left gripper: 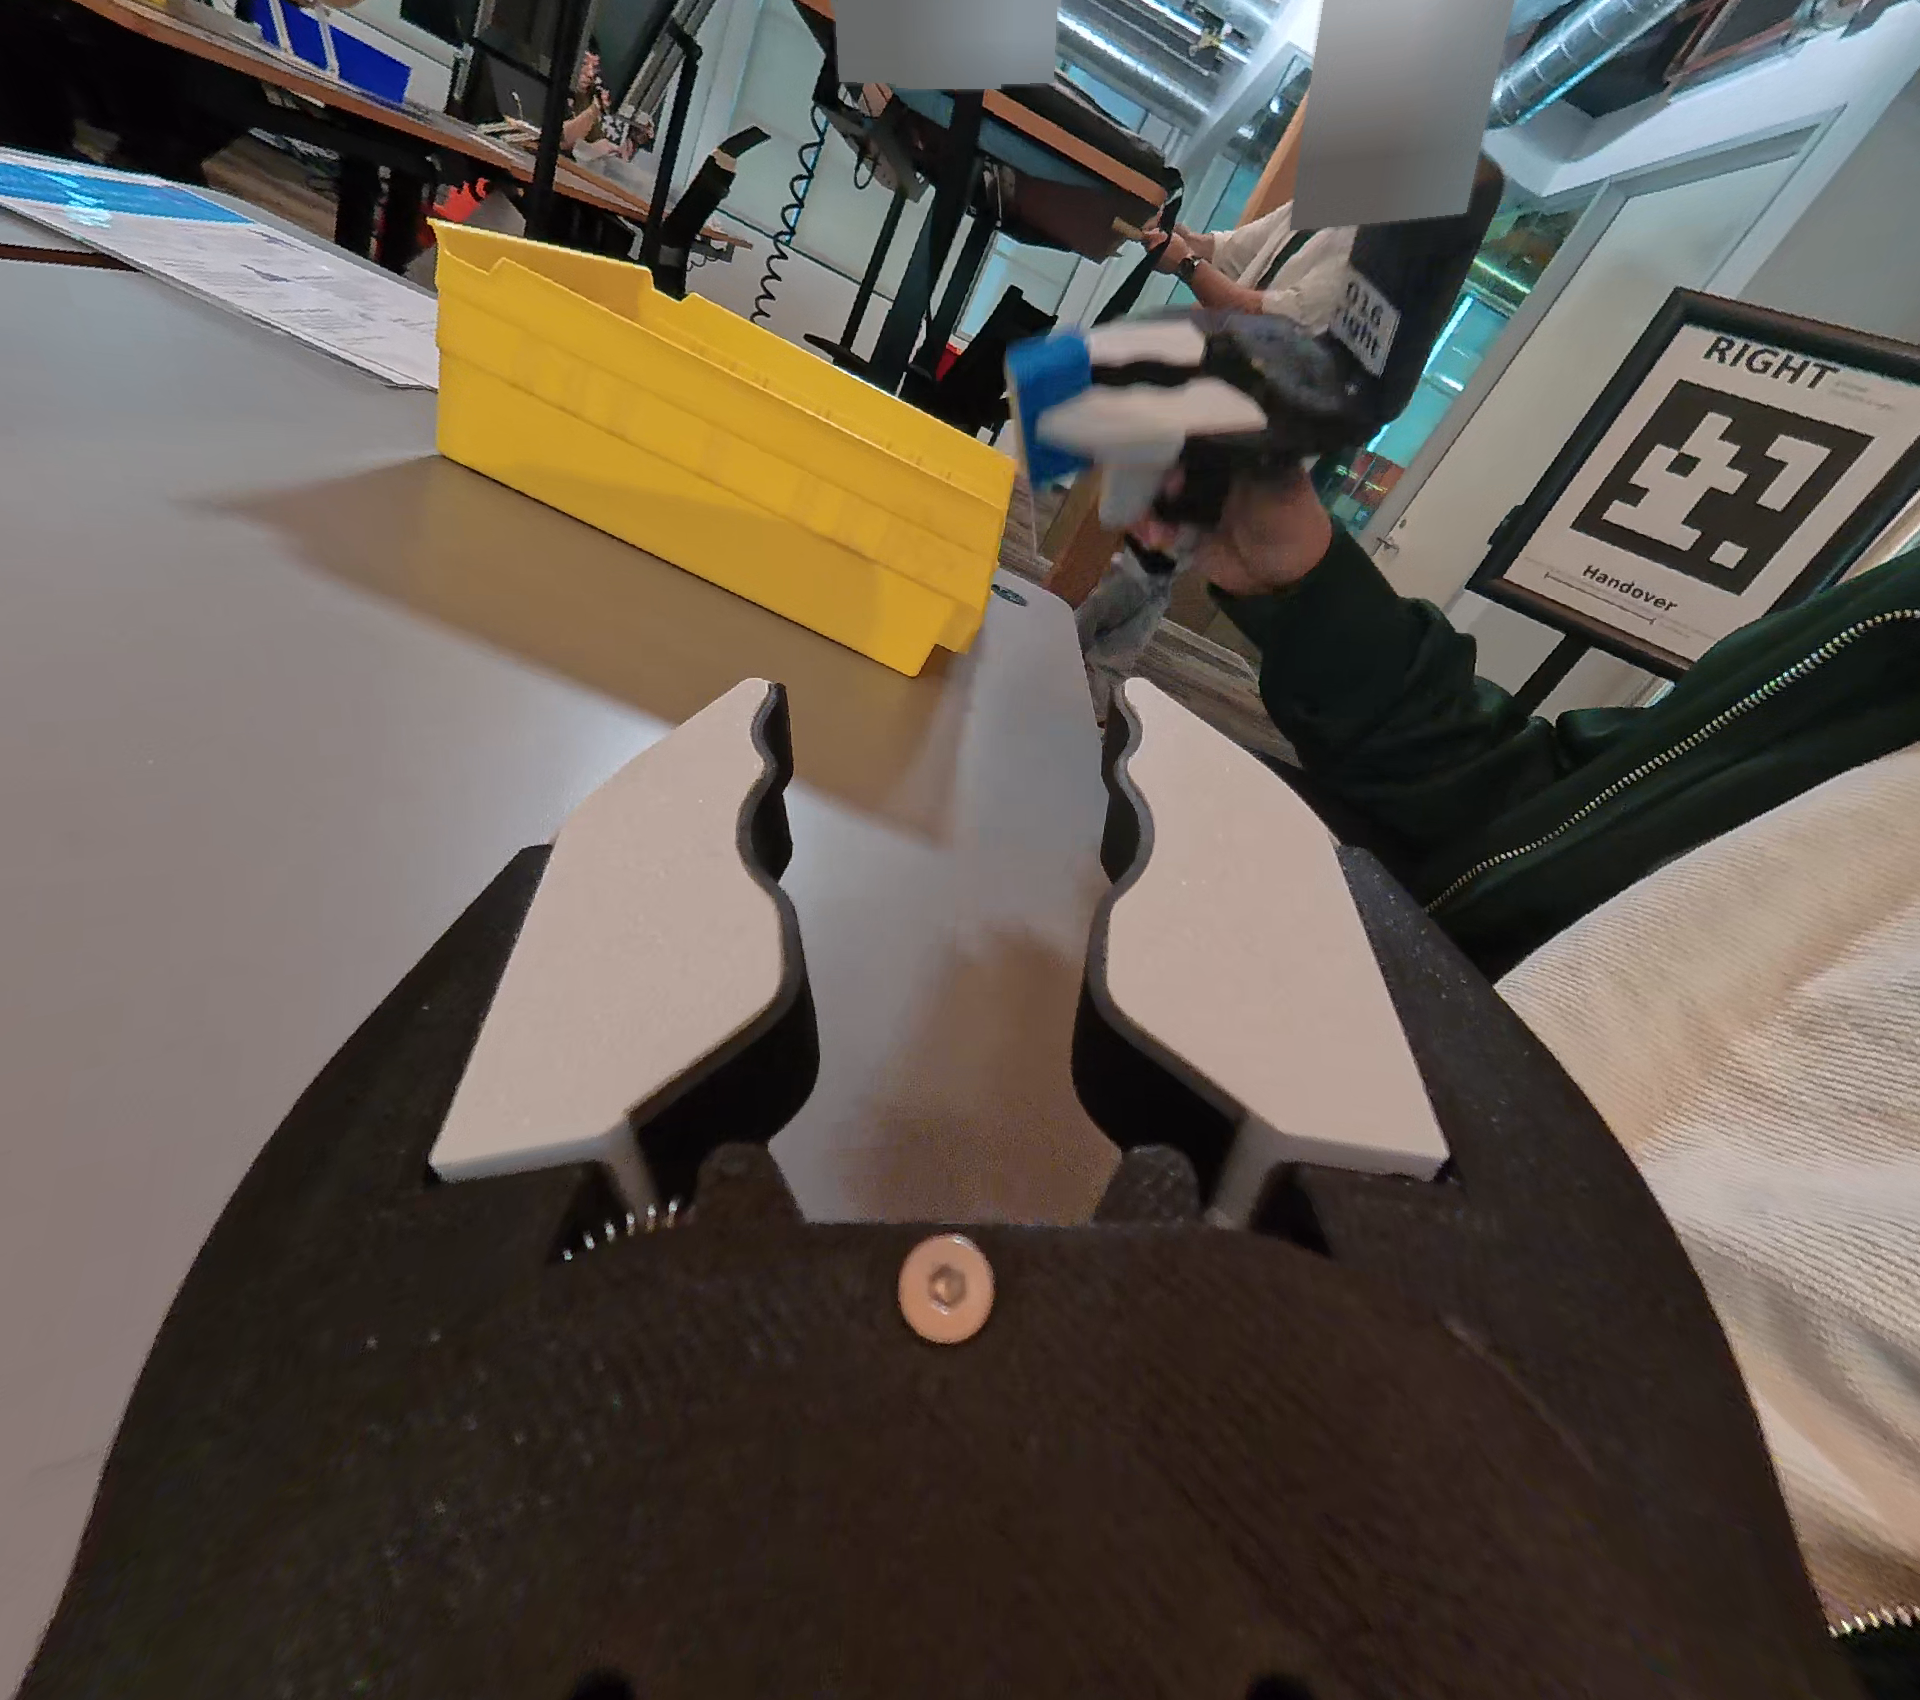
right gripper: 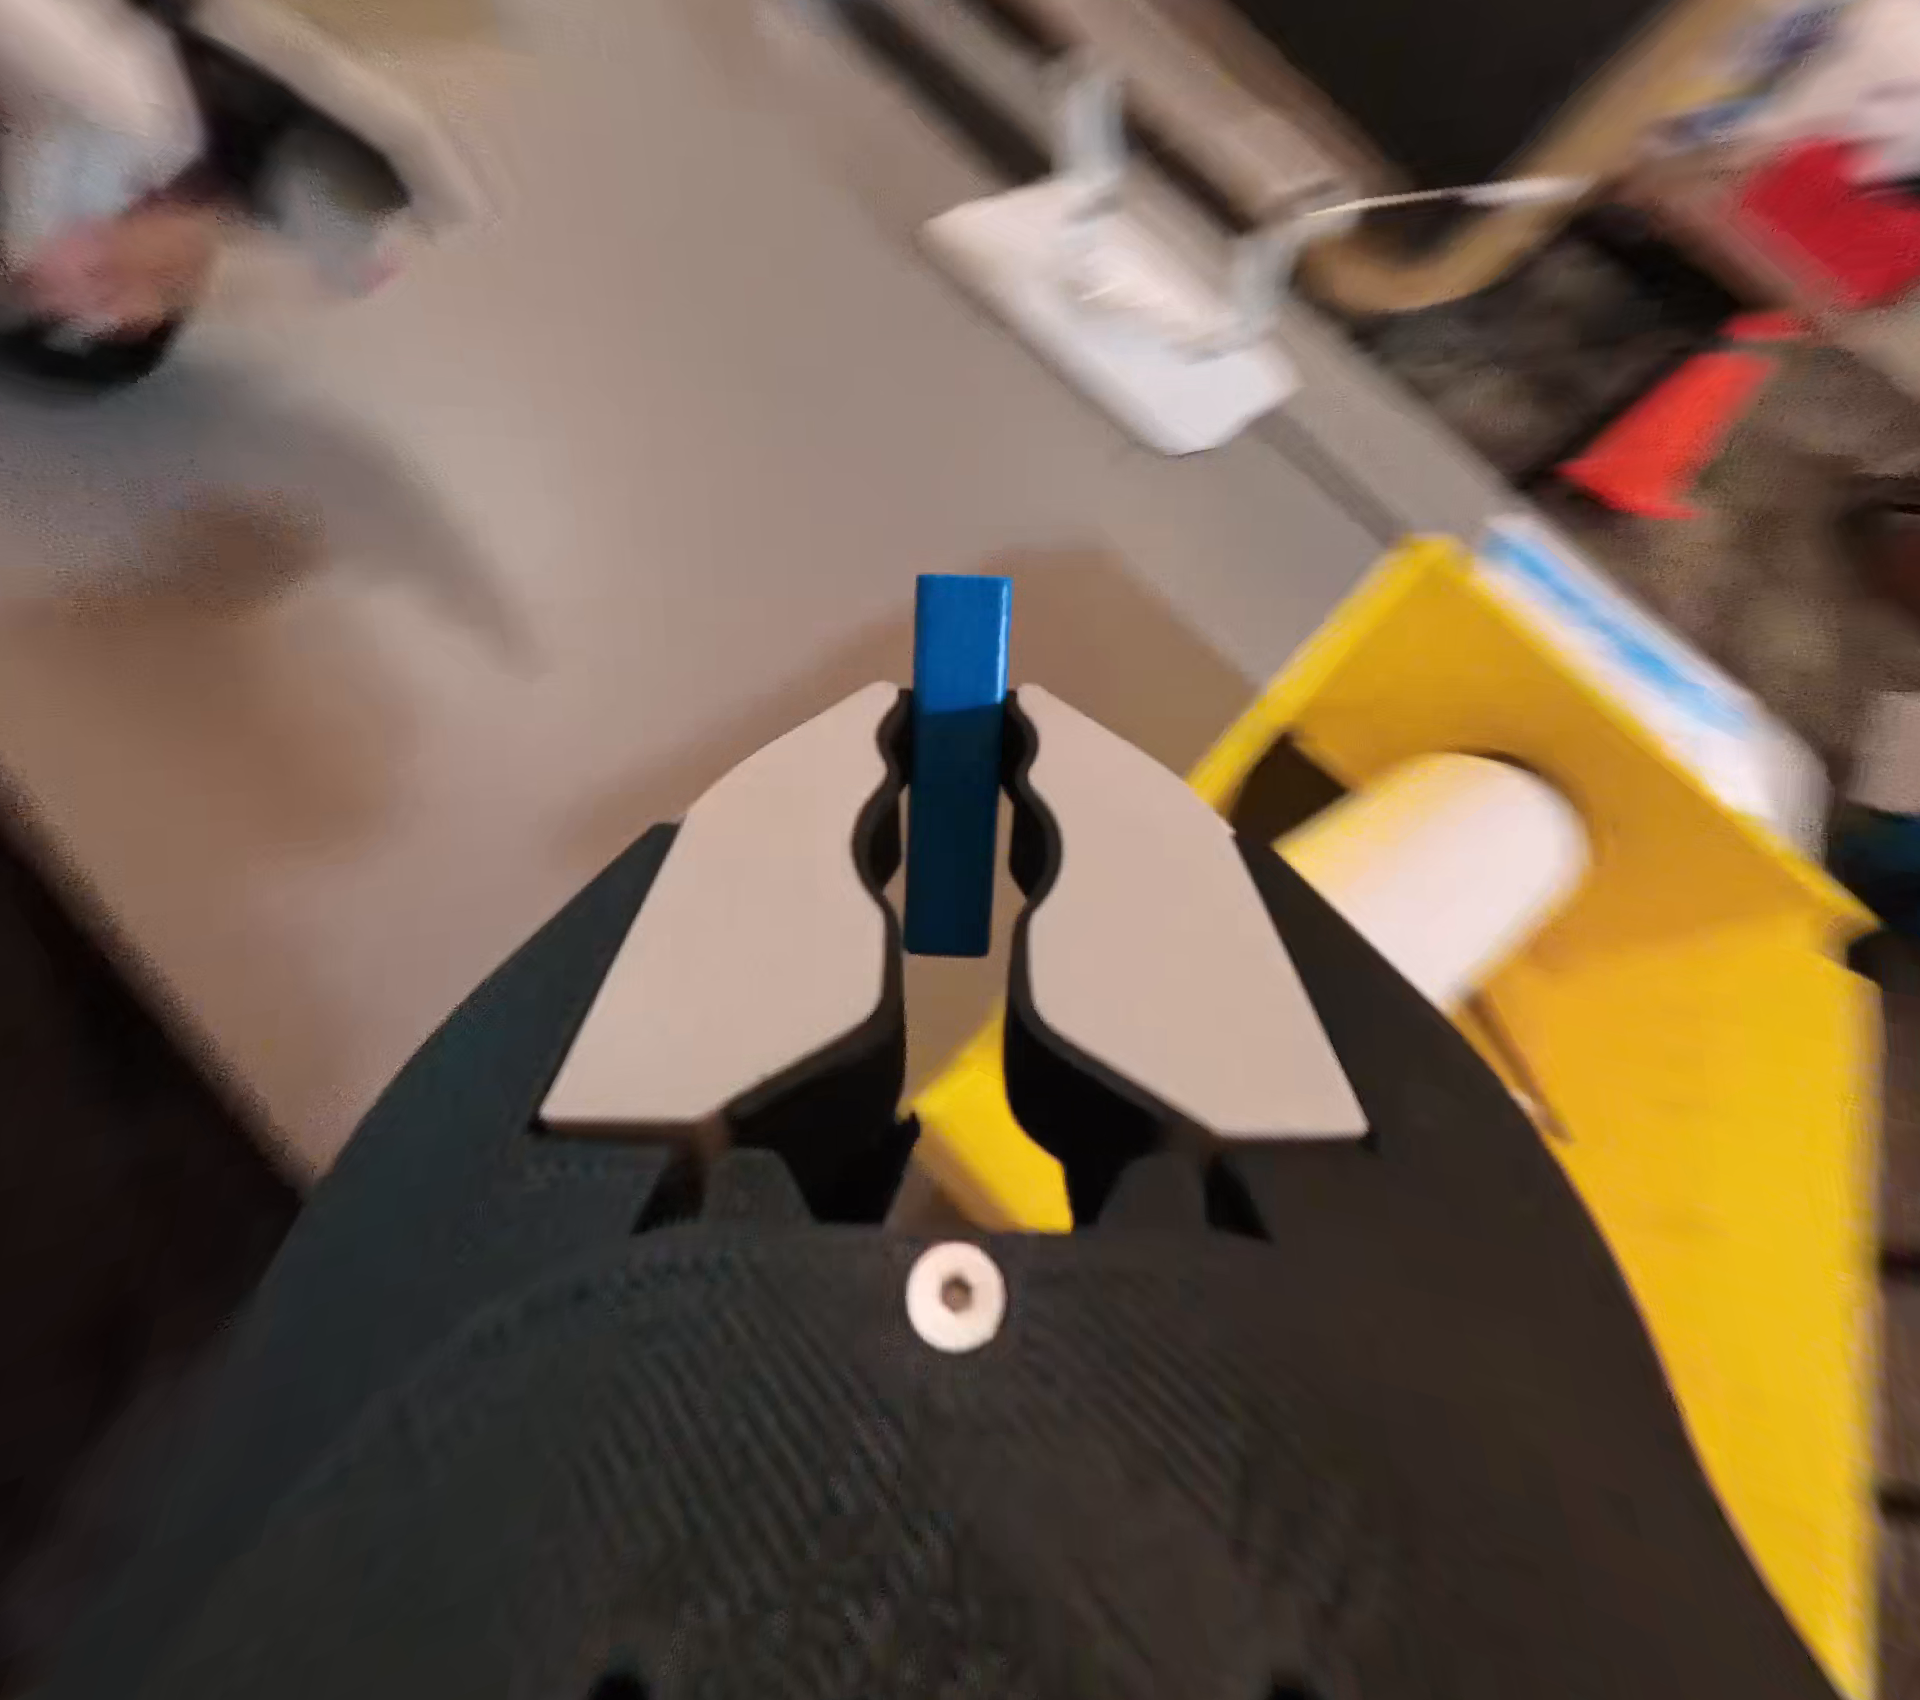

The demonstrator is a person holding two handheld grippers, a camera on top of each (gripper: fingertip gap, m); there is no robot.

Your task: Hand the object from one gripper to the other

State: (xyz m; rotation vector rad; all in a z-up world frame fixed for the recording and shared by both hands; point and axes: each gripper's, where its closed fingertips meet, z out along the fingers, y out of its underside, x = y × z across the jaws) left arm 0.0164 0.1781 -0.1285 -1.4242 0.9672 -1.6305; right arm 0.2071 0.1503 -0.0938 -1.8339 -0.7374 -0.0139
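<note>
Am gripping blue block (right gripper: 958,767) in right tool (right gripper: 958,705), long axis poking forward past tips. Left tool (left gripper: 943,715) gaping empty over surface (left gripper: 260,611); block lying ahead-right, well apart.

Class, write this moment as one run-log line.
phase: pre-handover | right gripper: shut on blue block, raised | left gripper: jaws open, empty, over table | yellow bin: on table

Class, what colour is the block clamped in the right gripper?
Blue block, clearest in the right wrist view.
</note>
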